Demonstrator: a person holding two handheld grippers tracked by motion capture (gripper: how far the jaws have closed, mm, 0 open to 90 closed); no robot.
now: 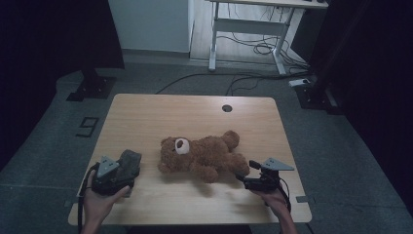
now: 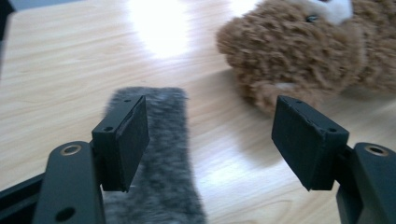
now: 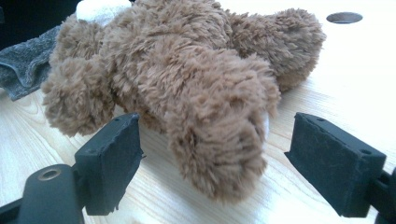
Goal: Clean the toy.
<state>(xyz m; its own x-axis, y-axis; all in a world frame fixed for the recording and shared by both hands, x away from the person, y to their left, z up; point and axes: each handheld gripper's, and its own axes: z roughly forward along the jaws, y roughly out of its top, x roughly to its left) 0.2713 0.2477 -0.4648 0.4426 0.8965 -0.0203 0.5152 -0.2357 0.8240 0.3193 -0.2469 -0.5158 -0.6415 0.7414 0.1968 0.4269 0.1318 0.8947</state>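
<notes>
A brown teddy bear lies on its back in the middle of the wooden table, with its white muzzle up. Left of it lies a grey fuzzy cloth. My left gripper hovers over that cloth. In the left gripper view it is open, with the cloth under its left jaw and the bear's head ahead to the right. My right gripper is at the bear's foot. In the right gripper view it is open, and the bear's leg lies between the jaws without touching the pads.
A round cable hole sits near the table's far edge. Beyond the table stand a white desk frame, with cables on the floor, and black stand bases at both sides. The table's near edge is close to both hands.
</notes>
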